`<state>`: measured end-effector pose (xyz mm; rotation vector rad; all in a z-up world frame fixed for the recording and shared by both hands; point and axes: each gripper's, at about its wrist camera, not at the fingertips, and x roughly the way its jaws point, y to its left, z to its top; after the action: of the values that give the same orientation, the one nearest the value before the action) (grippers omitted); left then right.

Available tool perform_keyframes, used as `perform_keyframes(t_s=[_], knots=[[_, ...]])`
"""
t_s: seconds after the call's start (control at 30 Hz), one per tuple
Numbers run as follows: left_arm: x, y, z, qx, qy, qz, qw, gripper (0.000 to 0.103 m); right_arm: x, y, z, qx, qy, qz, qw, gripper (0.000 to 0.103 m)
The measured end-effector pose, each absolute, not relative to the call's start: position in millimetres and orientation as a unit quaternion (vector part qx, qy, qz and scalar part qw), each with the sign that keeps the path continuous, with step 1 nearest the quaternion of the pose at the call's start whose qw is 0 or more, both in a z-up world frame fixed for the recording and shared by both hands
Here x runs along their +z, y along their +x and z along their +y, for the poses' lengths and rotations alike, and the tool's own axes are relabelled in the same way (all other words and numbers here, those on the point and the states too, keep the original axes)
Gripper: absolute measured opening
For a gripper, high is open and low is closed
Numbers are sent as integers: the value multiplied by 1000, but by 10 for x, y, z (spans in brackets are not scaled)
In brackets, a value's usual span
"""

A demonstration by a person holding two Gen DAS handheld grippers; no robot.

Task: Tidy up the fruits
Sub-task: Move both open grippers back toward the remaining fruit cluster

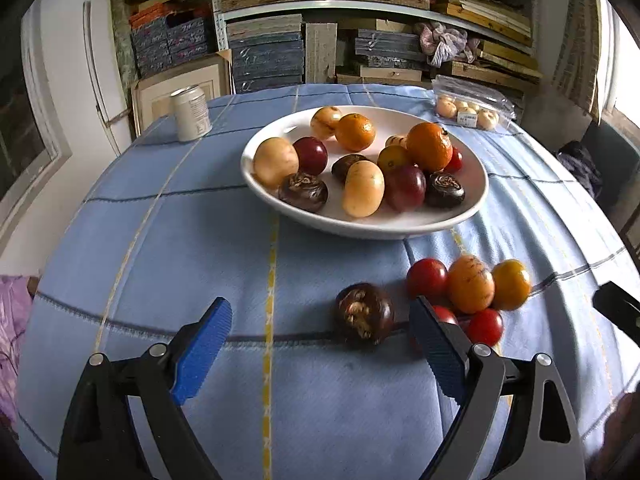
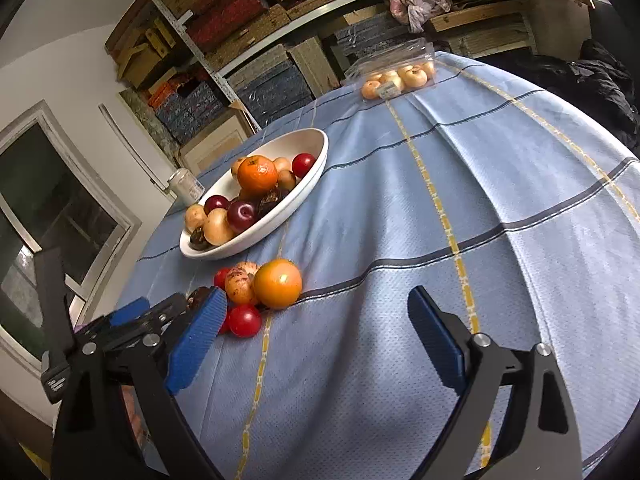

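Tongs, mine, both pairs spread wide with nothing between the pads: left tongs [image 1: 320, 344] over bare blue checked cloth [image 1: 200, 248], right tongs [image 2: 316, 336] likewise.

Loose fruit, on the cloth just beyond the tips: one dark water chestnut [image 1: 363, 315] inside the span of my left tongs, nearer the right pad, untouched. Beside it a touching cluster: speckled orange fruit [image 1: 470, 284], yellow-orange tomato [image 1: 511, 285], red cherry tomatoes [image 1: 426, 278].

The right view shows my left tongs in front of the chestnut, mostly hiding it; the cluster sits left of my right tongs.

White bowl [image 1: 400, 224], farther back, heaped with mixed fruit.

Can [image 1: 191, 113], far left; clear fruit punnet [image 1: 472, 108], far right; shelves of stacked boards behind.
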<state>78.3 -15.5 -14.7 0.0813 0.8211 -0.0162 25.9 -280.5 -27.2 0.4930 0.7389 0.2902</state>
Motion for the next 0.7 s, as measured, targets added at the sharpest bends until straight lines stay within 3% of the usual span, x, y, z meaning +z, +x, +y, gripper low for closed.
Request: perform_keyframes(t_s=[0.57, 0.7], knots=[[-301, 818, 231, 46, 23, 430, 902, 95, -265, 257, -2745, 139, 217, 351, 900, 90], [-334, 841, 189, 38, 27, 436, 899, 95, -228, 221, -2604, 133, 161, 341, 917, 90]])
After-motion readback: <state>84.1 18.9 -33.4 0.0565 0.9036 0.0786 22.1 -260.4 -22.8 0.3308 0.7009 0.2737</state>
